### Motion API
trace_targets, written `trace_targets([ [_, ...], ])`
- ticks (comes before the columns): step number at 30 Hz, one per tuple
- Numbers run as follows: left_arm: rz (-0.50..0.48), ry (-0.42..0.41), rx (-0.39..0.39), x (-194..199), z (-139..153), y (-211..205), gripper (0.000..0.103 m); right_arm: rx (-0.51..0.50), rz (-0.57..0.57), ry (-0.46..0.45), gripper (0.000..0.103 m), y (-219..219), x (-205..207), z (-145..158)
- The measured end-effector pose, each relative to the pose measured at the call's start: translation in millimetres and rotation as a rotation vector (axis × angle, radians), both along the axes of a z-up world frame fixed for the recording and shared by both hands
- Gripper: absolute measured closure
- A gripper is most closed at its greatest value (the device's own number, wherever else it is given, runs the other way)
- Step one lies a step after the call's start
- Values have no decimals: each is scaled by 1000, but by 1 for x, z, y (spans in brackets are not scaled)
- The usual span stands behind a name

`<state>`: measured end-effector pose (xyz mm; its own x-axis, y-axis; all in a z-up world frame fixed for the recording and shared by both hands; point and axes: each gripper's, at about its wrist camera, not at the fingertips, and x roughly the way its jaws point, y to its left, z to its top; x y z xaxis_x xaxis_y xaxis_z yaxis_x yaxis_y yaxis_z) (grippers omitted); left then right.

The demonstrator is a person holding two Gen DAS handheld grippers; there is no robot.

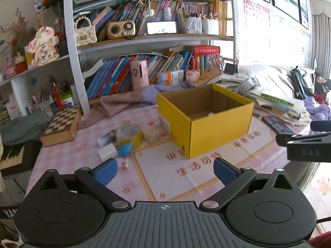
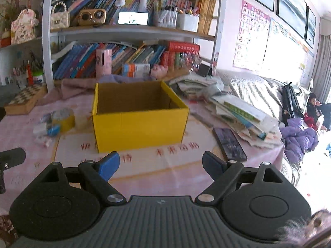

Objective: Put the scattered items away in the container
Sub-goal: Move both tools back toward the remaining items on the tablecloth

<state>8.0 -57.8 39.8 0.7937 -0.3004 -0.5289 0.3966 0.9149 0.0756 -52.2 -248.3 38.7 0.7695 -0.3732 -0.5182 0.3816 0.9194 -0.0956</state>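
- the left tool (image 1: 165,170) hangs low over the tabletop (image 1: 206,177), its blue pads (image 1: 106,171) spread wide with nothing between them.
- the right tool (image 2: 161,166) is likewise spread wide and empty; a part of it shows at the right edge of the left wrist view.
- the yellow box (image 1: 217,136) stands open-topped on the tabletop, centre right in the left view and just left of centre in the right view (image 2: 140,128); little of its floor shows, with something pale low inside that i cannot make out.
- the scattered items sit in a cluster left of the box, outside it: a yellow tape roll (image 1: 129,134), a pale block (image 1: 151,133) just beside it and nearest the box, a blue wrapped piece (image 1: 125,149), a white block (image 1: 107,152) and a small red-and-white piece (image 1: 124,164) close to the left pad.
- in the right view the same cluster lies at middle left, blurred; the tape roll (image 2: 63,119) is the clearest of it.
- a chessboard box (image 1: 62,126) rests at the tabletop's left side, well apart from the yellow box.
- a dark phone (image 2: 229,143) lies flat to the right of the box, beside a heap of books and papers (image 2: 238,111).
- a crowded bookshelf (image 1: 144,37) fills the upper part of both views.
- a person (image 2: 314,109) sits at the far right edge.
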Motion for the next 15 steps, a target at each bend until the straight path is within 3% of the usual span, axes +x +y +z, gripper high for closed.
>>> trace_targets([
  [6,15,43,11,-14,-12,10,2,-14,21,36,15,13,-13,-11],
  [15,123,70,4,-16,-26,43,2,-64,120,65,15,37,-1,-25],
])
